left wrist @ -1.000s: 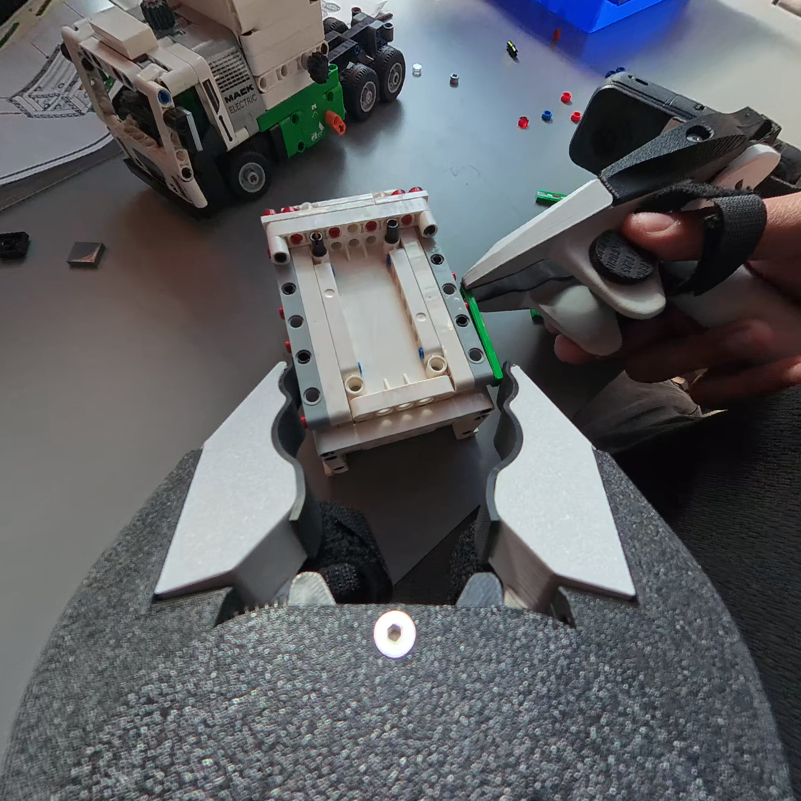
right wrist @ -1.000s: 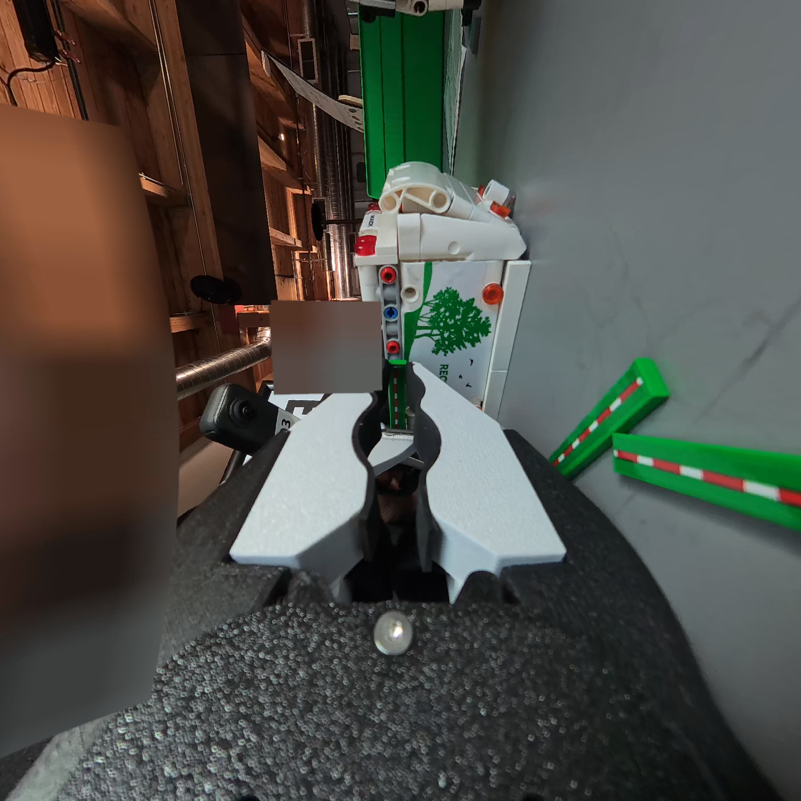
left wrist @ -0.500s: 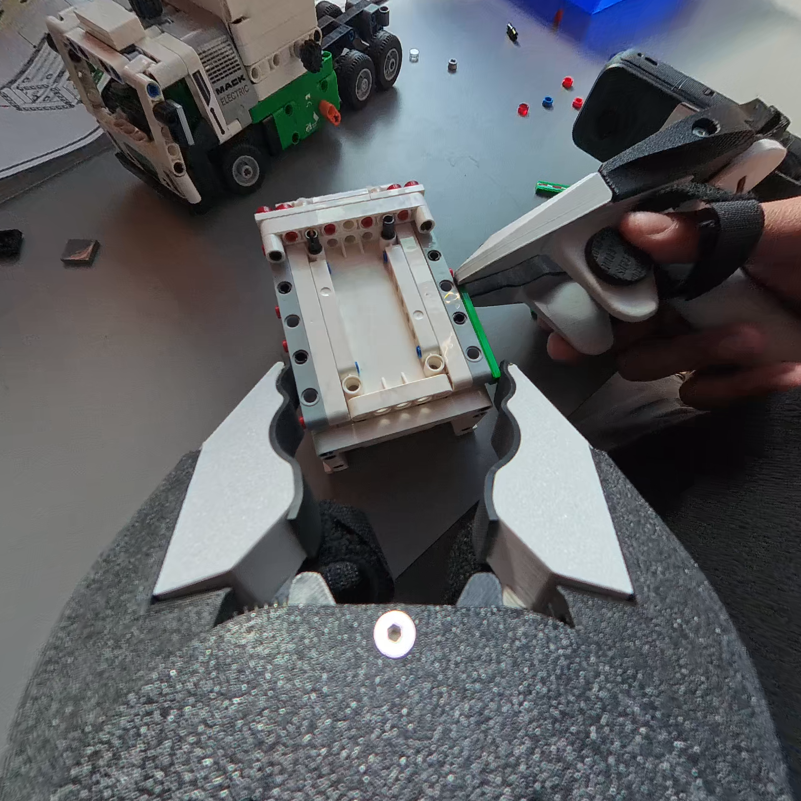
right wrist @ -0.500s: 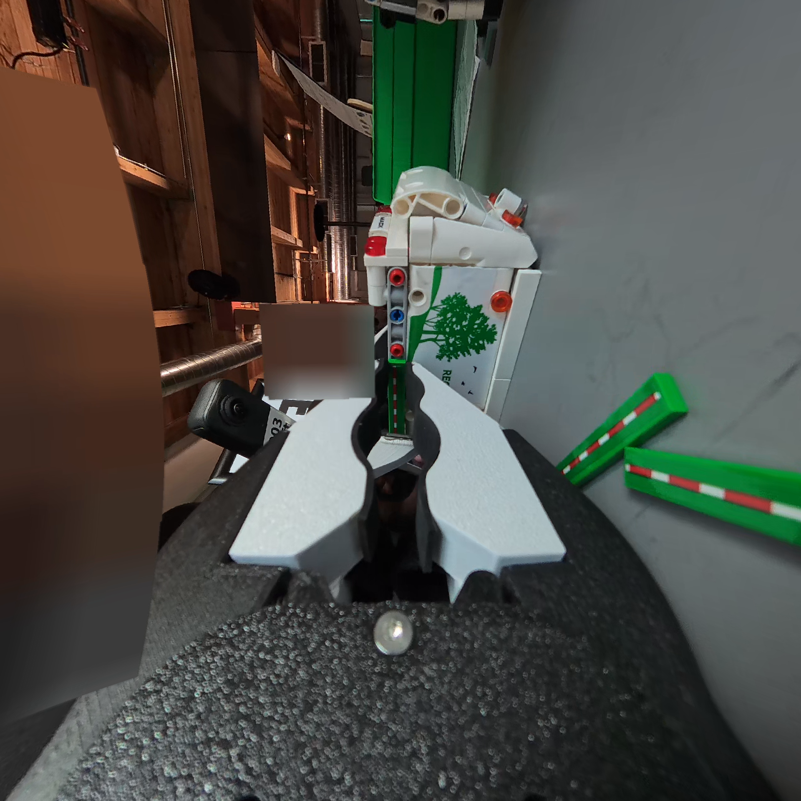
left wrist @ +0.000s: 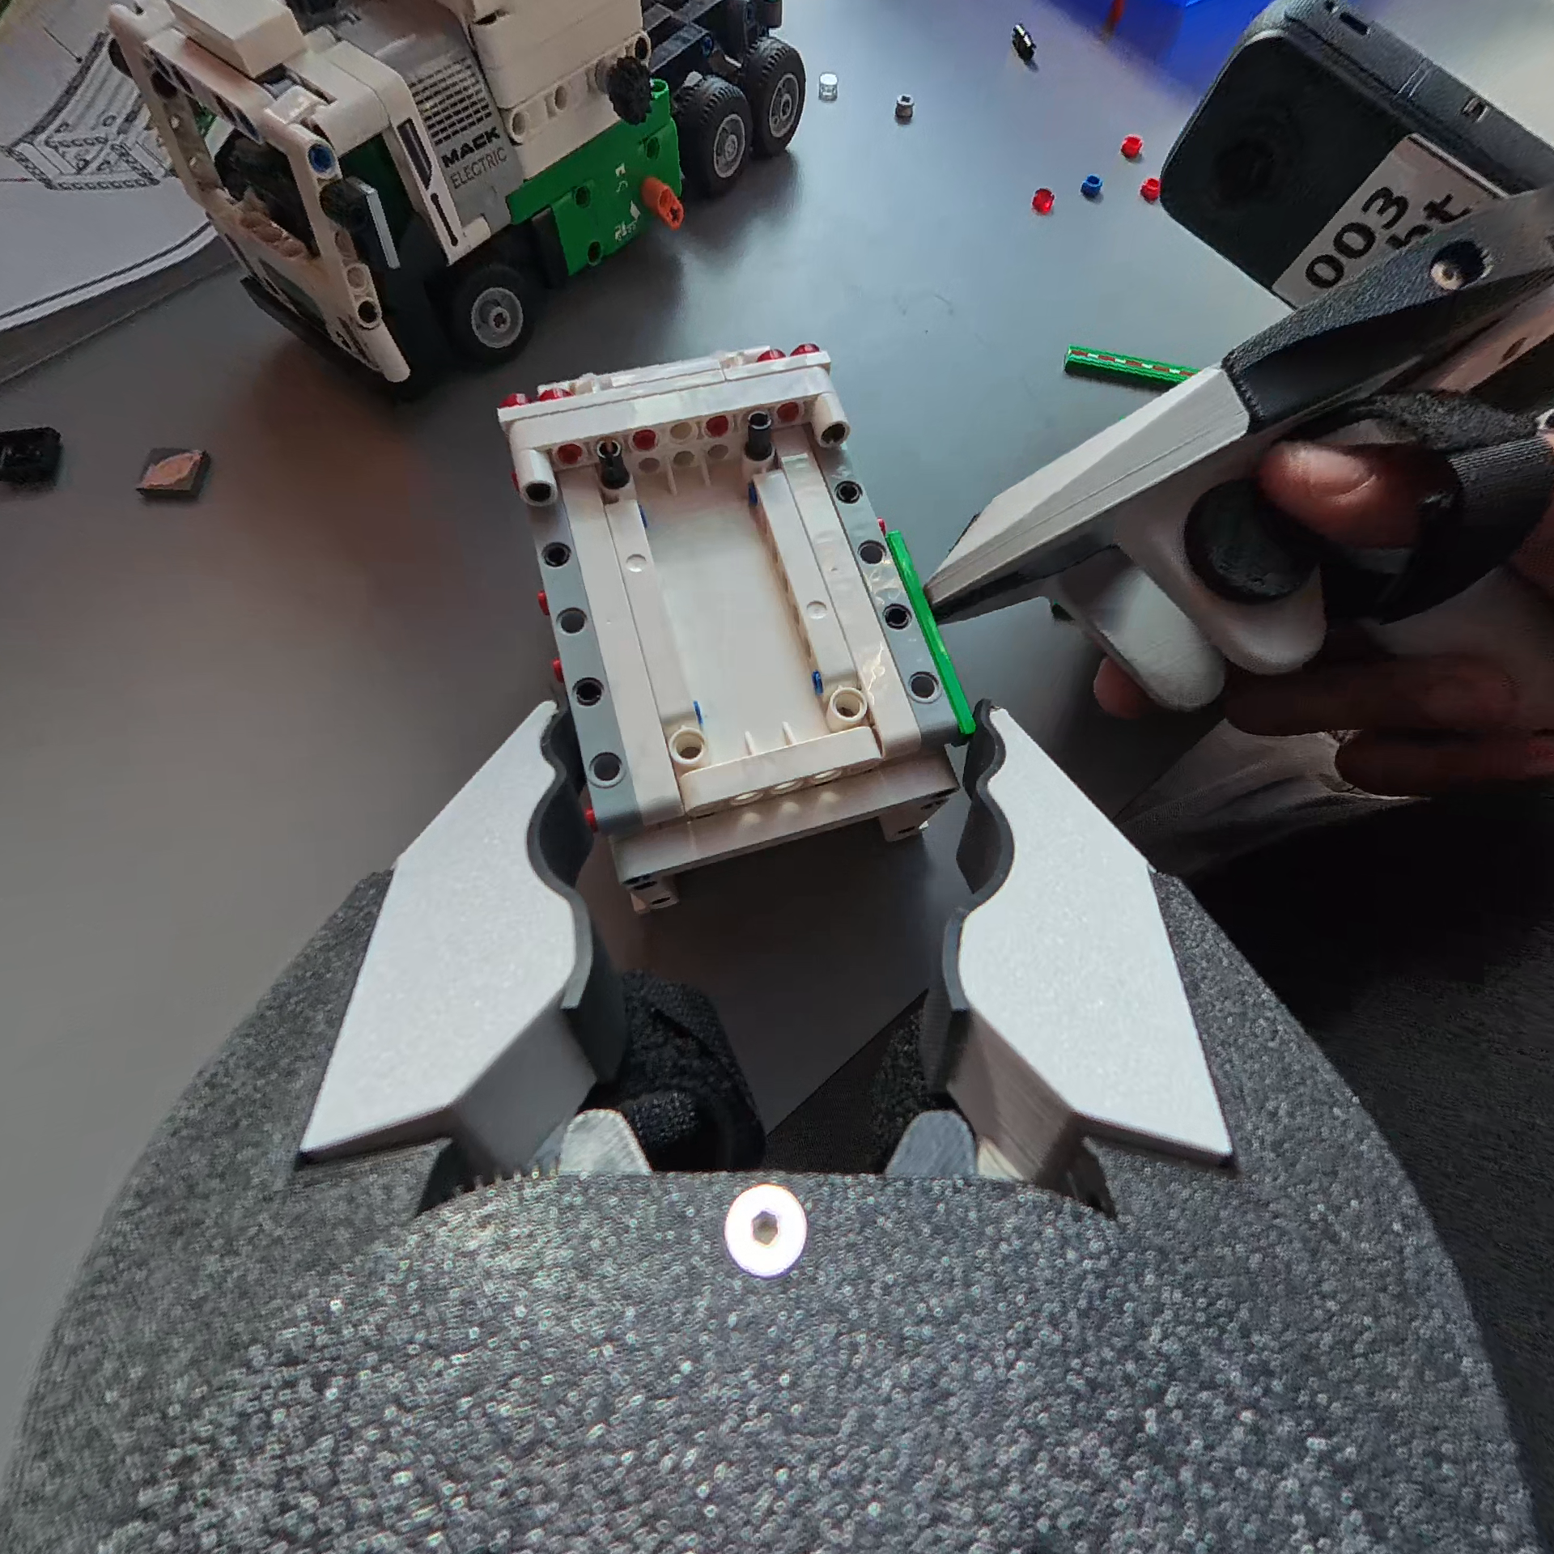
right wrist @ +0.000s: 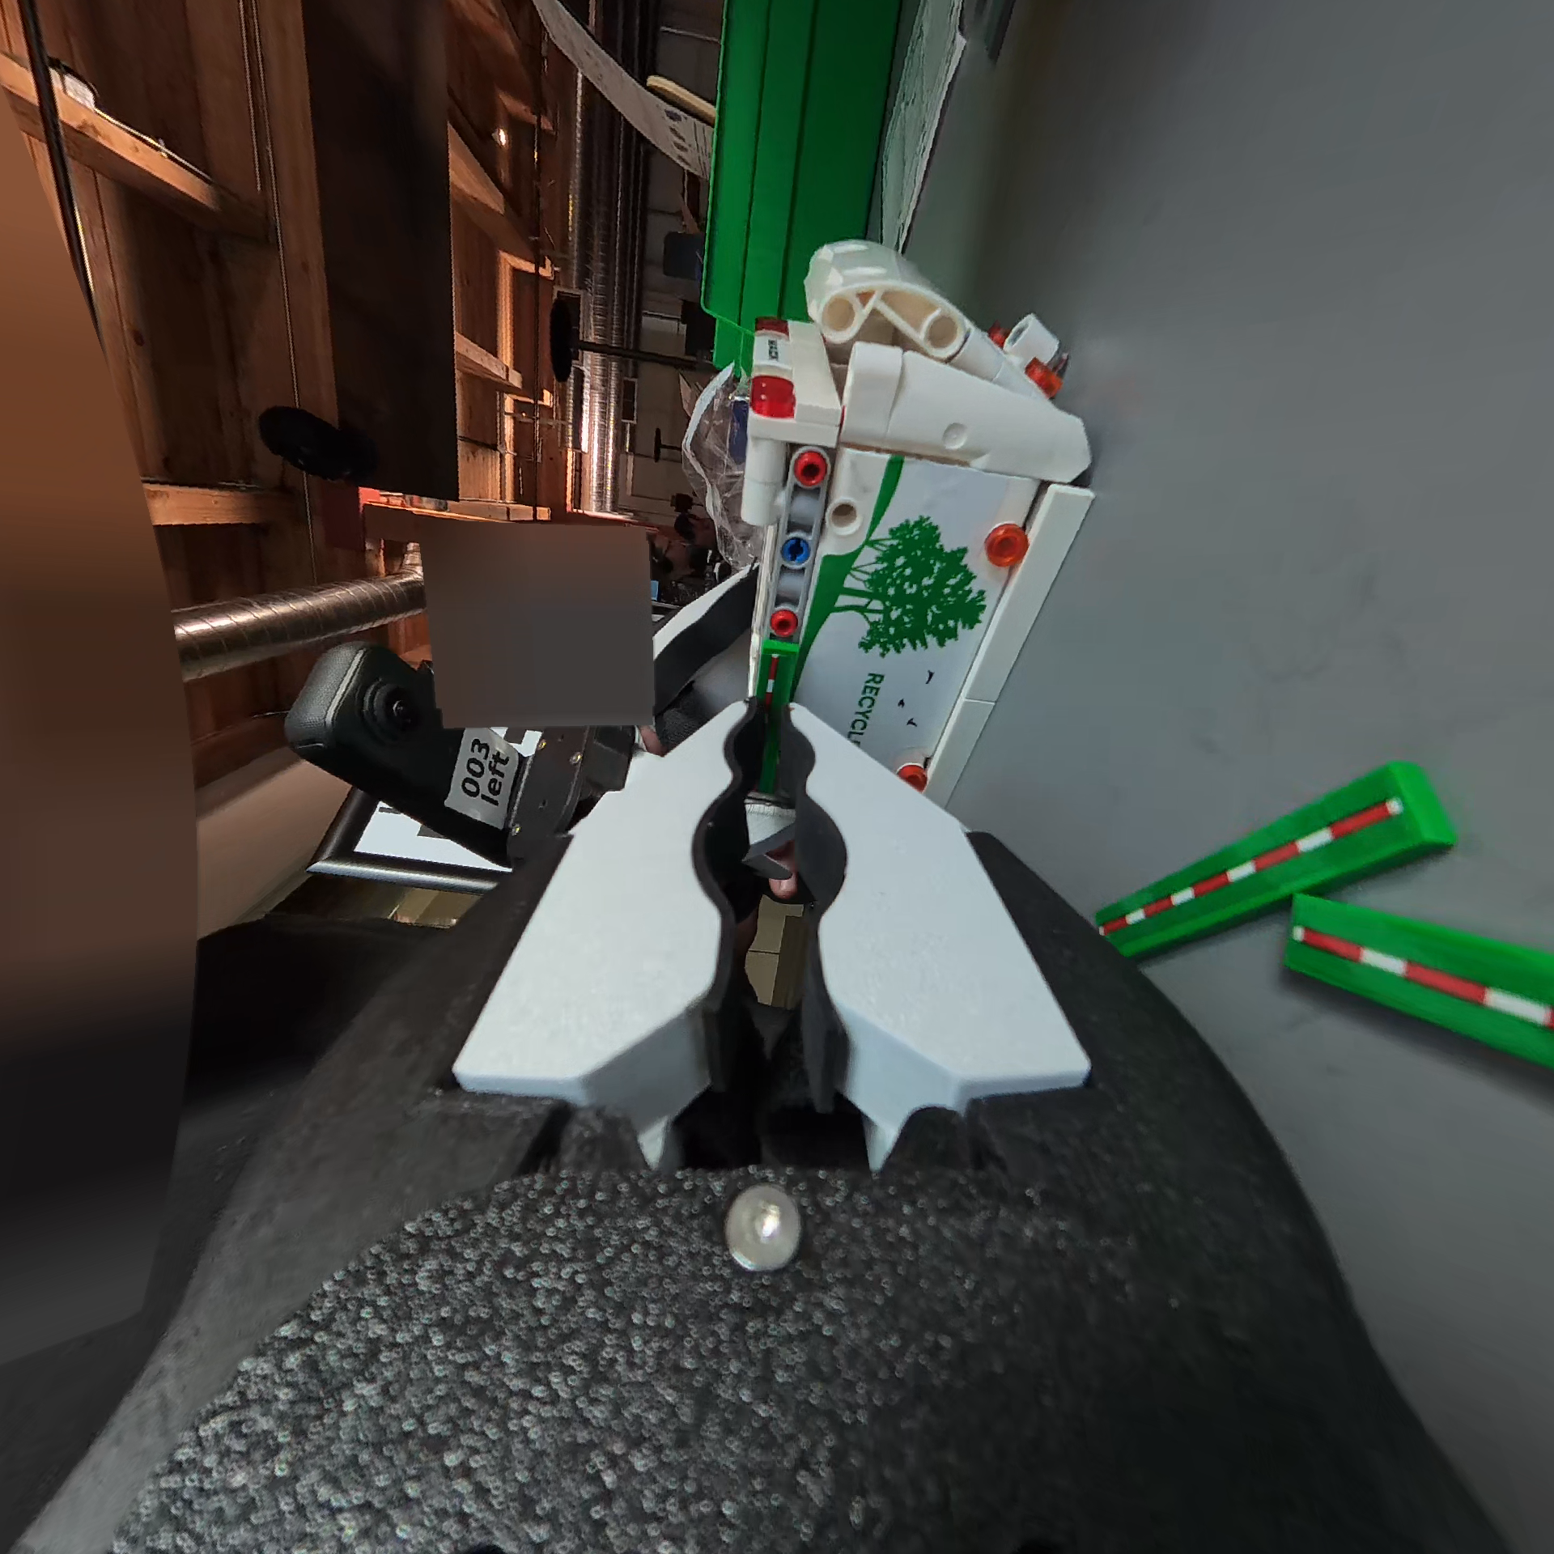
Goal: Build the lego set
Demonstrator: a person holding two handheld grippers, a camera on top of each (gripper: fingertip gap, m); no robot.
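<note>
Alignment is what the coming move turns on; the green strip (left wrist: 929, 641) lies with its long axis along the right-hand edge of the white box module (left wrist: 723, 605), flat against the grey beam there, and the right gripper (left wrist: 933, 599) meets it from the side, crosswise to that axis; that gripper's fingers are nearly together, pinched on the strip about midway along it, as the right wrist view confirms, where the same green strip (right wrist: 775, 715) runs straight out between the tips towards the red and blue pins on the module's side; the left gripper (left wrist: 769, 740) is spread wide with the near end of the module between its fingers; one finger (left wrist: 555, 757) looks to be against the module's corner, the other touches or nearly touches the strip's near end, so I take it as steadying rather than squeezing, though contact on both sides cannot be settled; the module rests on the grey table (left wrist: 252, 673), with the part-built truck (left wrist: 437, 168) well beyond it and two more green strips (right wrist: 1278, 858) lying loose on the table off to the right; my judgement is that the right gripper, being the one holding the strip, must press it sideways into the beam, while the left braces against that push; a slip along the axis would misplace it.
</note>
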